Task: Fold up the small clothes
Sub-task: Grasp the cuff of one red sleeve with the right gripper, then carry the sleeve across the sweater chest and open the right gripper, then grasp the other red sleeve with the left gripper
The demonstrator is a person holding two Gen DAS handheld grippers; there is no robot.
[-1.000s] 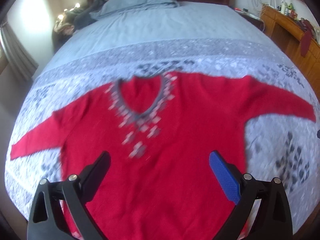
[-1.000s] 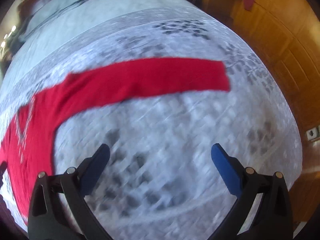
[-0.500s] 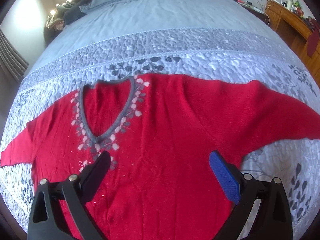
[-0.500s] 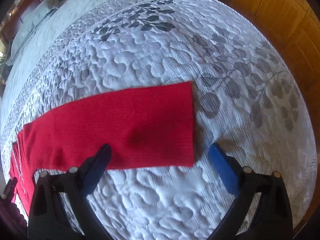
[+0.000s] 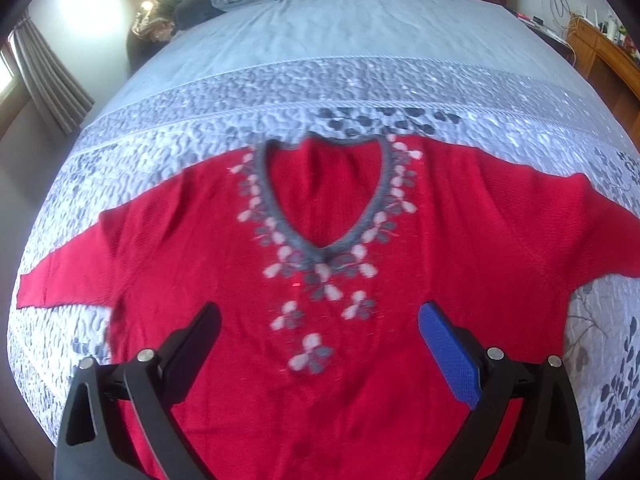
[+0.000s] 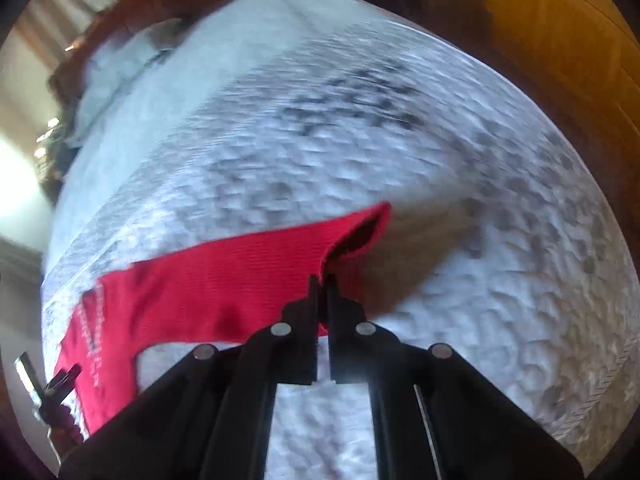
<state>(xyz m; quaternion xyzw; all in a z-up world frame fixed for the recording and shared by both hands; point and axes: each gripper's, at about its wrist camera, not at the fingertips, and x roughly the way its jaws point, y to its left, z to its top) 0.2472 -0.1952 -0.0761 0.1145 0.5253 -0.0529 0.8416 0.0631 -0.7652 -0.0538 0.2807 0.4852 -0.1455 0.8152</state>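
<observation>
Has the right gripper (image 6: 322,278) pinched on the cuff (image 6: 360,232) of the red knitted V-neck sweater with grey and pale flower trim (image 5: 460,220), jaws just closed with the knit caught between them. Takes the cuff at its very end, probably because that gives control of the whole sleeve (image 6: 224,276) for carrying it inward across the body. Shows the cuff edge raised off the grey quilted bed cover (image 6: 480,280) just ahead of the tips, with the sleeve trailing away to the gripper's left toward the body of the garment. Keeps the left gripper (image 5: 319,310) wide apart and empty, hovering over the chest of the sweater, flower trim straight ahead between the open fingers and the V of the neck farther ahead. Looks placed there to pin or steady the body, or to reach for the opposite sleeve lying off to its left. Leaves the sweater spread flat, front up, both sleeves out sideways on the bed, so judged to be at the first fold. Risks dragging the whole garment if pulled without anchoring.
</observation>
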